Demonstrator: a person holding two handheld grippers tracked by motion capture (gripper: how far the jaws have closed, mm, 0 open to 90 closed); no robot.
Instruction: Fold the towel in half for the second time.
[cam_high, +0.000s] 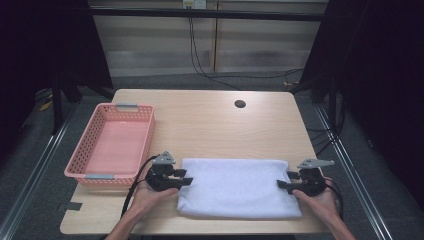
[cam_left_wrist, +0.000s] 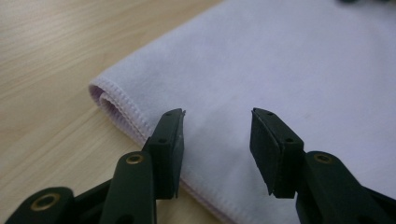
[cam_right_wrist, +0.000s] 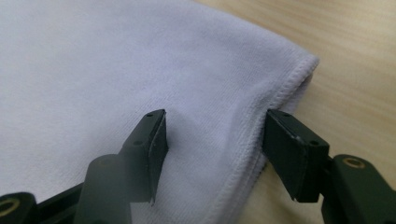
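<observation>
Counter (cam_high: 210, 125): pale wood top with rounded corners and a small dark round hole near its far edge; it carries everything else.
Towel (cam_high: 237, 187): white, folded into a long flat rectangle, lying on the near half of the counter, its long side running across the person's front; it reaches close to the near edge.
Basket (cam_high: 145, 134): pink plastic with slotted walls and a grey handle at each short end; it stands on the left part of the counter, just beyond the towel's left end and apart from it.
Towel's left end (cam_left_wrist: 112, 100): a stitched hem folded over on itself, several layers showing at the corner, resting flat on the wood.
Towel's right end (cam_right_wrist: 299, 77): a rounded, stitched corner lying flat, bare wood beyond it.
Left hand-held gripper (cam_high: 184, 177): held in the person's left hand at the towel's left end, pointing inward over the cloth. In the left gripper view (cam_left_wrist: 217, 140) the jaws stand parted about halfway, one over the hem, the other over the cloth; nothing is pinched between them.
Right hand-held gripper (cam_high: 286, 181): held in the right hand at the towel's right end, pointing inward. In the right gripper view (cam_right_wrist: 215, 144) the jaws stand fairly wide, straddling the stitched edge, the pads clear of the cloth.
</observation>
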